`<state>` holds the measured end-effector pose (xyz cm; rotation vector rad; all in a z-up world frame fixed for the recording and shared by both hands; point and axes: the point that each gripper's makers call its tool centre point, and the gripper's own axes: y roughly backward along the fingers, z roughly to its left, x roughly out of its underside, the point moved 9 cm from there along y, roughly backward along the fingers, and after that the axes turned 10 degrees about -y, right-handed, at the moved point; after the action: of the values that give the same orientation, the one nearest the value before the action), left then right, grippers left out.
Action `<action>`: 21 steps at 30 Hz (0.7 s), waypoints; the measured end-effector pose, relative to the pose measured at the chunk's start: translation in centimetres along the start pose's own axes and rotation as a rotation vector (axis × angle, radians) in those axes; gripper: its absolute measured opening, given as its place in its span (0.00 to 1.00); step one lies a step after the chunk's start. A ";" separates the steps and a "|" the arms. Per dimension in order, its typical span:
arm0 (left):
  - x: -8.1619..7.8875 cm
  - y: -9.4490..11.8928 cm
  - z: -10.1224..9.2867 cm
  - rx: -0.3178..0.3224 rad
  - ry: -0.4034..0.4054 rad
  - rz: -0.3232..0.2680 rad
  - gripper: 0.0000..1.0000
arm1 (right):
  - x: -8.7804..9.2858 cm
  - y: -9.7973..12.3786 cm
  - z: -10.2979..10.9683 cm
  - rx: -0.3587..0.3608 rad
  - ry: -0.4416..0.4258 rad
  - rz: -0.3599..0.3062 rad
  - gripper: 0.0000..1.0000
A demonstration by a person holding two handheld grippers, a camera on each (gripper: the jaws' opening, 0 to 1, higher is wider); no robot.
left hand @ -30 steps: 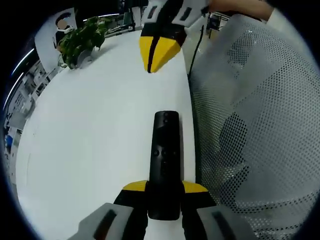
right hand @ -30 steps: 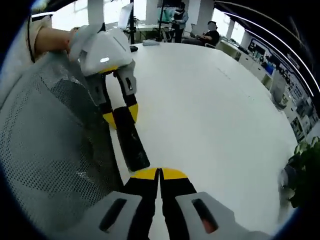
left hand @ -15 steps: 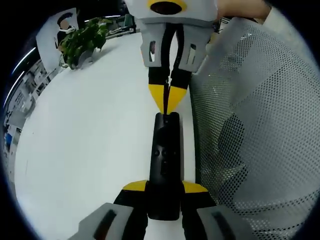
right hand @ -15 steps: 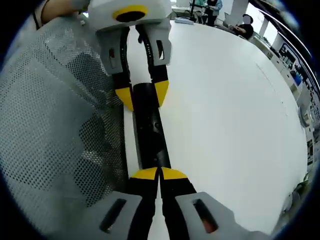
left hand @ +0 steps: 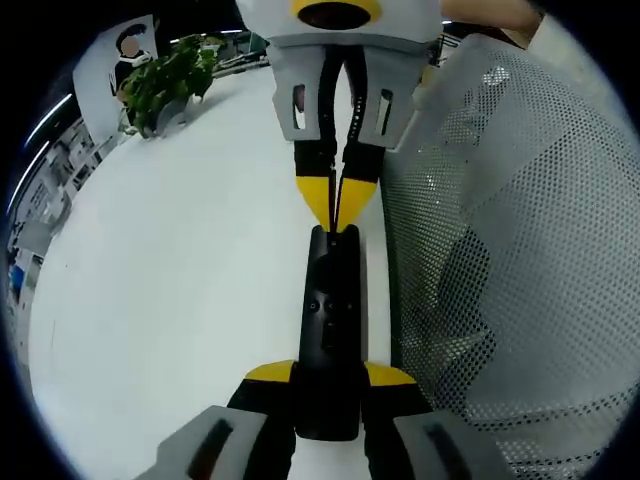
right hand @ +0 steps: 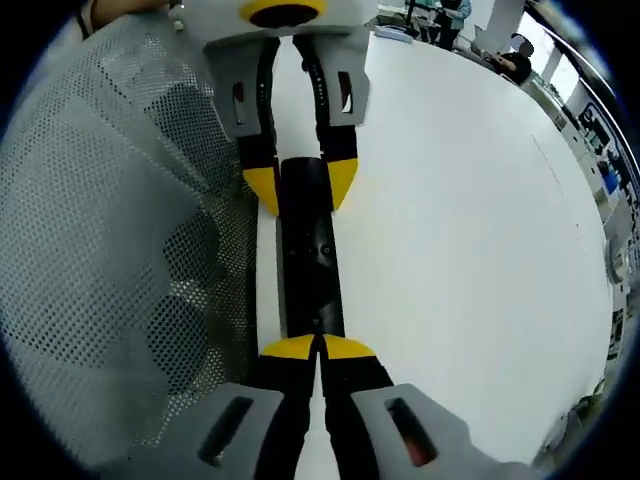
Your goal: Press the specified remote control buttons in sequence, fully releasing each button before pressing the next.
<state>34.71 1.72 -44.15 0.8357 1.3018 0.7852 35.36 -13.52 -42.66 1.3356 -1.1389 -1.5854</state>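
On the white table (left hand: 180, 290), right along its edge beside the mesh chair back (left hand: 500, 260), lies the black remote control (left hand: 330, 320), and everything here is told from that remote. Left gripper (left hand: 330, 375) has its yellow-tipped jaws clamped on the remote's near end, one jaw on each long side, body running away between them. At the far end the right gripper (left hand: 338, 205) comes in from above, jaws pressed together into a single point, tip touching the remote's top end. A second ago that gripper hung well beyond the remote, off to one side and angled; half a second ago it had swung into line over the far end, and now it sits a shade lower and closer.

From the right gripper view, the closed tips (right hand: 318, 347) meet the remote (right hand: 310, 255) at its near end, and the left gripper (right hand: 300, 185) straddles the far end, nearer than before. Beyond the remote, a potted plant (left hand: 165, 80) stands at the far side of the table.
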 end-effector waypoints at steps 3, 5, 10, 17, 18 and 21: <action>0.0 0.0 0.0 -0.001 -0.002 -0.003 0.24 | -0.1 -0.1 -0.1 -0.013 0.003 0.014 0.00; -0.1 0.0 0.0 0.000 -0.005 0.004 0.24 | -0.2 -0.1 -0.3 -0.027 -0.018 0.021 0.00; 0.0 0.0 0.0 0.000 -0.015 -0.002 0.24 | 0.0 -0.1 -0.4 -0.035 -0.056 0.013 0.00; 0.0 0.0 0.0 0.000 -0.016 -0.003 0.24 | 0.9 0.0 -0.2 -0.019 -0.173 -0.088 0.00; 0.0 0.0 0.0 -0.001 -0.017 -0.004 0.24 | 1.0 0.1 -0.3 -0.023 -0.198 -0.090 0.00; 0.0 0.0 0.0 0.000 -0.009 -0.004 0.24 | 0.8 0.1 -0.2 -0.019 -0.191 -0.091 0.00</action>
<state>34.70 1.70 -44.19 0.8353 1.2948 0.7775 35.41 -14.38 -42.80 1.2605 -1.1872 -1.8167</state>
